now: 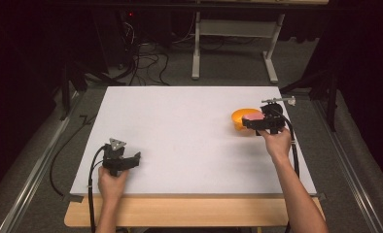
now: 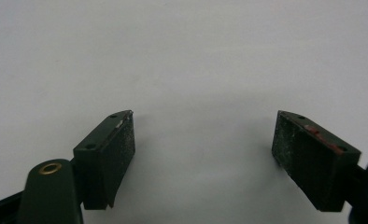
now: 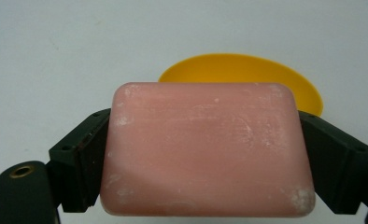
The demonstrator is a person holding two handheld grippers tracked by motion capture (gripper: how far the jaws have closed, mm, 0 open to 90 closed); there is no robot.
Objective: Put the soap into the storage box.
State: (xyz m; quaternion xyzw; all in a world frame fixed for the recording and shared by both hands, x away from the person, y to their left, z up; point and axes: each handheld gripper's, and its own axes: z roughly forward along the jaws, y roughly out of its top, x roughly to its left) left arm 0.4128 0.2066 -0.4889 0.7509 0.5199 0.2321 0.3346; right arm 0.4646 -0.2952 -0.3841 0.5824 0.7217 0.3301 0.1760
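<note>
Right gripper (image 3: pixel 205 154): jaws closed on the two short ends of a pink soap bar (image 3: pixel 205 149), one pad flat against each end. In the high view this gripper (image 1: pixel 260 124) is at the right of the white table (image 1: pixel 180 131), toward its far edge, with the bar held at the near rim of an orange bowl (image 1: pixel 239 119). The right gripper view shows the bowl (image 3: pixel 247 74) just beyond the bar; whether the bar is above the rim or touching it cannot be told.

Left gripper (image 2: pixel 203 140): jaws set wide, nothing between them, bare table beneath. It sits at the near left of the table (image 1: pixel 124 161), well apart from the bowl.

Handling, as judged: the bar looks rigid and light, with rounded corners and a dry, chalky surface. It should not deform, but it could slip if the grip eases. The end-to-end hold is sound.

Orientation: the bar's long axis runs jaw to jaw, across the gripper, broad face toward the camera. In the high view it lies roughly left to right.
</note>
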